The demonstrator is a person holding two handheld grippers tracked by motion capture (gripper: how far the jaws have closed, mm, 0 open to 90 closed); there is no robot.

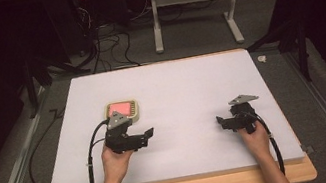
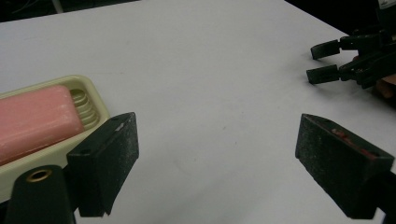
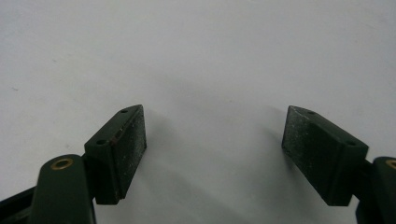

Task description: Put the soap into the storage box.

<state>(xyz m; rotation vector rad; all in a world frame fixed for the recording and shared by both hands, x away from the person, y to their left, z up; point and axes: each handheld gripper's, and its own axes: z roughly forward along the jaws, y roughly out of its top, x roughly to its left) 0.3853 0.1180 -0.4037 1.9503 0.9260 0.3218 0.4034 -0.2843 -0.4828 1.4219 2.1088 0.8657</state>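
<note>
Pink soap bar point(image 2: 35, 119) lay in cream dish point(image 2: 95, 109) on white table point(image 1: 185, 82), left-centre, L gripper point(image 2: 217, 168) just beside dish w/ jaws spread apart, empty, R gripper point(image 3: 215, 154) well apart at right, jaws likewise spread, nothing betw. them.

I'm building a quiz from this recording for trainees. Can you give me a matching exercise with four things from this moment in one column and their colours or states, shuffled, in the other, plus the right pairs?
Things:
1. soap bar
2. soap dish
3. left gripper
4. table cover

Colours or states:
A. white, flat
B. pink, lying in a dish
C. jaws apart, nothing between them
D. pale cream, ridged inside

Pairs: 1-B, 2-D, 3-C, 4-A
</note>
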